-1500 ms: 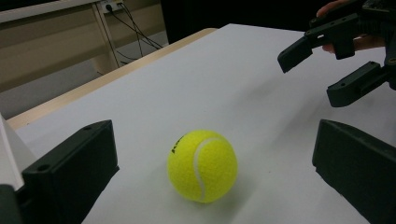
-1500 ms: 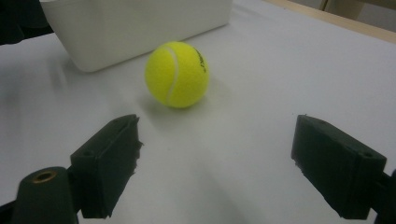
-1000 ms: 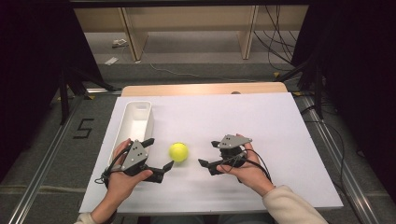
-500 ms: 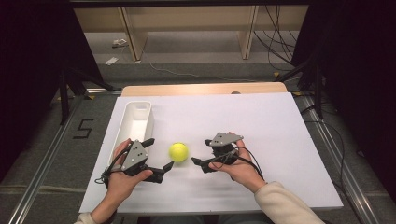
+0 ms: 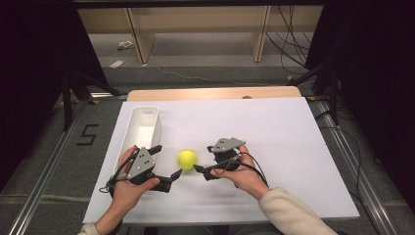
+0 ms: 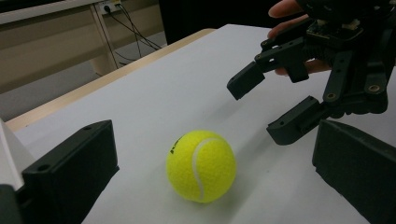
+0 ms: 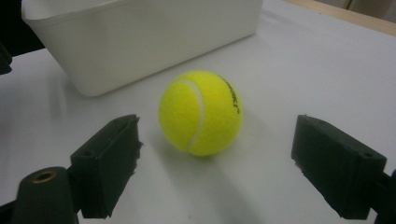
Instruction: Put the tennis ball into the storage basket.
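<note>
1. Ball [image 5: 187,159] sits on the white surface [image 5: 274,147], between my two grippers, touching neither.
2. Right gripper [image 5: 199,169]: fingers spread wide, holding nothing. In the right gripper view the ball [image 7: 201,112] lies straight ahead, centred between the two fingers [image 7: 106,163], just beyond their tips. A short push forward should bracket it.
3. Left gripper [image 5: 168,161]: fingers released as well, empty. In the left gripper view the ball [image 6: 201,165] is also ahead and roughly centred in the gap, close in.
4. Both grippers are near; the right one looks better lined up, judging from its own view.
5. A ball has no long axis, so grasp angle matters little; rolling off at first contact is the risk.
6. Bin [image 5: 141,131] stands just behind and to the left of the ball, open side up, apart from it. It appears empty.
7. Obstruction: the two grippers face each other across the ball, so their fingertips could collide if both close in.
</note>
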`<state>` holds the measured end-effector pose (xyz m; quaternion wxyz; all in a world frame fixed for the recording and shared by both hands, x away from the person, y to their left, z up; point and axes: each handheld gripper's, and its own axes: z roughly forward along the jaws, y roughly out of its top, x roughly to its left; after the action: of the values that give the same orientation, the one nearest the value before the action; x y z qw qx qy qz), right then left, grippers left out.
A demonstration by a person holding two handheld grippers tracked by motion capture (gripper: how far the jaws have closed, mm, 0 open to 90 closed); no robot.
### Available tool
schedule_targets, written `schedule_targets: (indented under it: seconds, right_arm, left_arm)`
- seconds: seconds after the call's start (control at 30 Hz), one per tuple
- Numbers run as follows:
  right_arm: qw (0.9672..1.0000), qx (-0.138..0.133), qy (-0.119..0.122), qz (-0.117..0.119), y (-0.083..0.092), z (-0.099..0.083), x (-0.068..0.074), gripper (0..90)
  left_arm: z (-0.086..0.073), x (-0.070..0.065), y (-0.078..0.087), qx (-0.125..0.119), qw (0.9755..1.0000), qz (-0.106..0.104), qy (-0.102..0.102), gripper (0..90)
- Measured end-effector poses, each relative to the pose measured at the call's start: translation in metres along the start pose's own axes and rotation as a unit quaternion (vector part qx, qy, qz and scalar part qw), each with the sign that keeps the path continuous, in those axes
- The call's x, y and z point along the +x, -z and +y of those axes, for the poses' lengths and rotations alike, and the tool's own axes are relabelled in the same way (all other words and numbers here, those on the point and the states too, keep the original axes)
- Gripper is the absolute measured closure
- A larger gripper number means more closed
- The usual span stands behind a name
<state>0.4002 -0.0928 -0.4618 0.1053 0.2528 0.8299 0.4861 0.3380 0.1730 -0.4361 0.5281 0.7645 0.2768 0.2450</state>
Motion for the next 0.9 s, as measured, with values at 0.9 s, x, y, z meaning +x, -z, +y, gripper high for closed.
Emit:
schedule_targets:
  seconds: [0.9]
  right_arm:
    - [0.9999,0.009,0.003,0.008,-0.025,0.006,0.004,16.1]
  left_arm:
    - [-0.001,0.001,0.001,-0.001,1.0,0.0,0.002,0.0]
